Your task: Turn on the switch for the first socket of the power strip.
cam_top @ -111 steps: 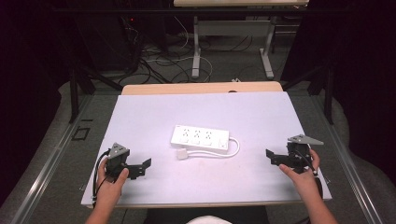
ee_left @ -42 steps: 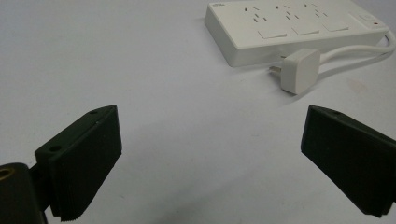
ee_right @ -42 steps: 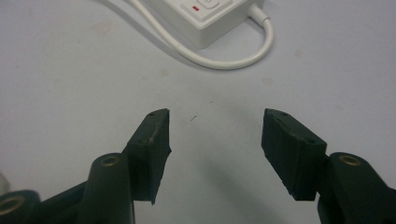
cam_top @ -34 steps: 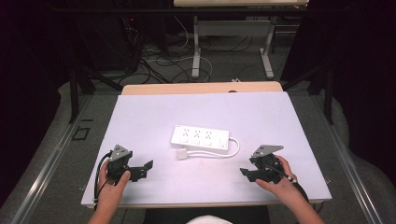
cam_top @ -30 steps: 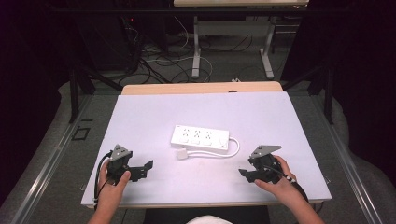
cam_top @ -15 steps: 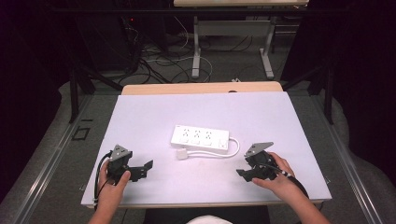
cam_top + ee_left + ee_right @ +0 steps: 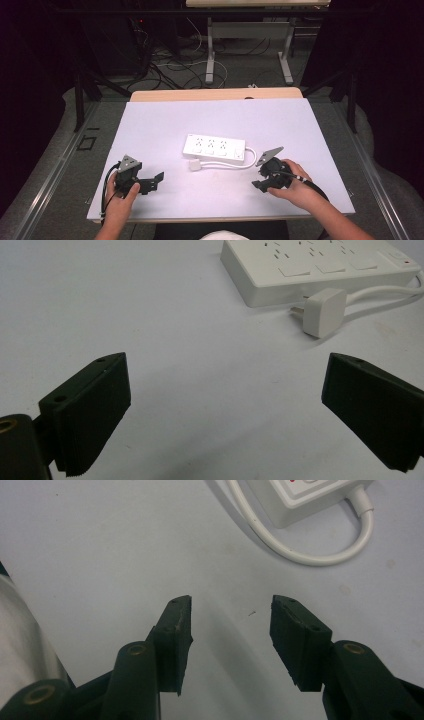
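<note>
Looking down from the high view, a white power strip lies flat at the middle of the bench, its cord looping along the near side to a plug that rests unplugged just below the strip's left end. The left gripper sits at lower left, well apart from the strip, jaws spread and holding nothing. The right gripper is at lower right, near the cord's bend, also empty.

From the left gripper view, the plug shows at upper right, prongs pointing left towards the strip, which fills the top right corner. The black jaws stand wide apart over bare bench. That plug looks like hard, smooth plastic, small and light; I'd judge its flat sides the best place to pinch, since the corners are rounded and could slip.

From the right gripper view, the cord curves across the top centre out of the strip's end at upper right. The jaws are parted, partly released, with nothing between them. The cord will be springy and bend under a pinch, so it may drag rather than lift cleanly. The strip itself seems rigid, light enough to slide on the bench if pushed, so it probably needs steadying by its long edges.
</note>
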Motion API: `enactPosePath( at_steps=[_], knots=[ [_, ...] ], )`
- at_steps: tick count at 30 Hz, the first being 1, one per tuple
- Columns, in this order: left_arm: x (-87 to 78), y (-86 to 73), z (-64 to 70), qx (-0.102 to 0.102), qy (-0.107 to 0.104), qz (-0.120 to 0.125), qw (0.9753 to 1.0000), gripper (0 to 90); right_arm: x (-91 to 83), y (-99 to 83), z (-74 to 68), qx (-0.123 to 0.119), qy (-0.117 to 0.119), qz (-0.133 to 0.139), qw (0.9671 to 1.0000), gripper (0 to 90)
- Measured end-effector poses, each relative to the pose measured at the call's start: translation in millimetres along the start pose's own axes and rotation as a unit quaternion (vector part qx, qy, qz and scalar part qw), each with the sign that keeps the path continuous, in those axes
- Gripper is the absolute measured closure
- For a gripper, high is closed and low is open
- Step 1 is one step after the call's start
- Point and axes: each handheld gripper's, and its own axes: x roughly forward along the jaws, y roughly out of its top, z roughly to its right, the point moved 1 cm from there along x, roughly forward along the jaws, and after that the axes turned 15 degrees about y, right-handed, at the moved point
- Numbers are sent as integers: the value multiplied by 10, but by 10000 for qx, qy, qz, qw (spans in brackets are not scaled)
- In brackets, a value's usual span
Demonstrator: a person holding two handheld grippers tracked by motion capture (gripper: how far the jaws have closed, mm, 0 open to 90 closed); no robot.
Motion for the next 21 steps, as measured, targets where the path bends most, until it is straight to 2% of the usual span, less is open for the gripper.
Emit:
enactPosePath(
  at_steps=[2, 5, 8, 9, 10, 11, 13, 14, 17, 20, 21],
  knots=[
    [-1, 0, -3, 26, -1, -10, 10000, 54, -4, 44, 14, -121, 55, -75, 9999, 516],
    [-1, -1, -2, 20, 0, -11, 10000, 54, -2, 69, 18, -157, 65, -87, 9998, 516],
    [-1, 0, -5, 43, 4, -14, 10000, 55, -10, 116, 42, -142, 135, -214, 9996, 523],
    [0, -1, -2, 20, -4, -15, 10000, 55, -4, 131, 62, -228, 132, -214, 9994, 523],
    [0, -1, 0, 13, -5, -9, 10000, 55, -12, 143, 57, -137, 135, -302, 9994, 523],
    [0, -1, 1, 9, -4, -8, 10000, 55, -8, 155, 77, -238, 128, -322, 9991, 523],
    [0, -1, -5, 45, 2, -15, 10000, 55, -10, 180, 91, -278, 164, -383, 9987, 525],
    [1, -2, -2, 21, -8, -21, 10000, 56, -18, 191, 86, -215, 224, -437, 9986, 525],
    [2, -2, -2, 23, -4, -17, 10000, 57, -26, 228, 105, -282, 245, -458, 9983, 527],
    [-4, 2, -1, 32, -30, -58, 10000, 57, -28, 264, 117, -203, 287, -476, 9982, 526],
    [-5, 1, 0, 28, -24, -61, 10000, 57, -30, 274, 122, -191, 231, -485, 9984, 525]
  ],
)
